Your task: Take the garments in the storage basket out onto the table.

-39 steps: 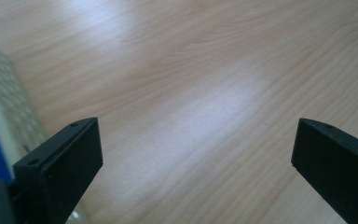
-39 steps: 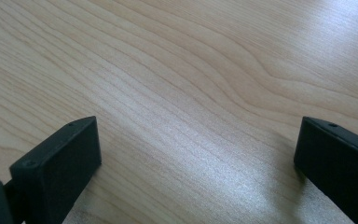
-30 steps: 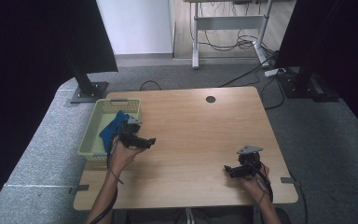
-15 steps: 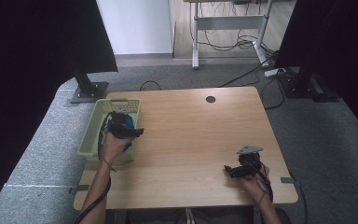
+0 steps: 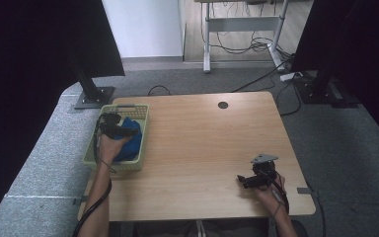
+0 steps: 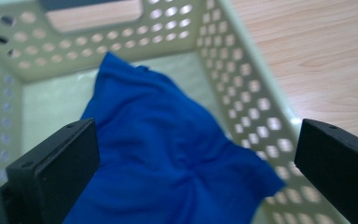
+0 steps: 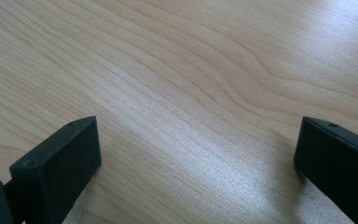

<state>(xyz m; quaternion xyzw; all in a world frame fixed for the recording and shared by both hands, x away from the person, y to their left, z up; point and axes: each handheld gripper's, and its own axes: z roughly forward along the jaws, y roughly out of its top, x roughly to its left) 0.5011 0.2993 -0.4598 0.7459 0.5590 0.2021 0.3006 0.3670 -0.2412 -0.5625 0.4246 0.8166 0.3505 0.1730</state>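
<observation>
A crumpled blue cloth [image 6: 168, 154] lies inside the pale green perforated basket [image 5: 143, 123] at the table's left edge. My left gripper [image 5: 123, 131] hovers over the basket, open, with the cloth [image 5: 131, 143] below and between its wide-apart jaws; nothing is held. In the left gripper view the basket's wall [image 6: 242, 79] runs up the right side. My right gripper [image 5: 244, 180] rests low at the table's front right, open, with bare wood between its jaws.
The wooden table [image 5: 202, 148] has a small dark round hole [image 5: 222, 104] near its far edge. Black stands and cables stand on the grey floor beyond the table.
My left gripper has moved from the table beside the basket to over the basket, above the blue cloth. The right gripper has stayed put.
</observation>
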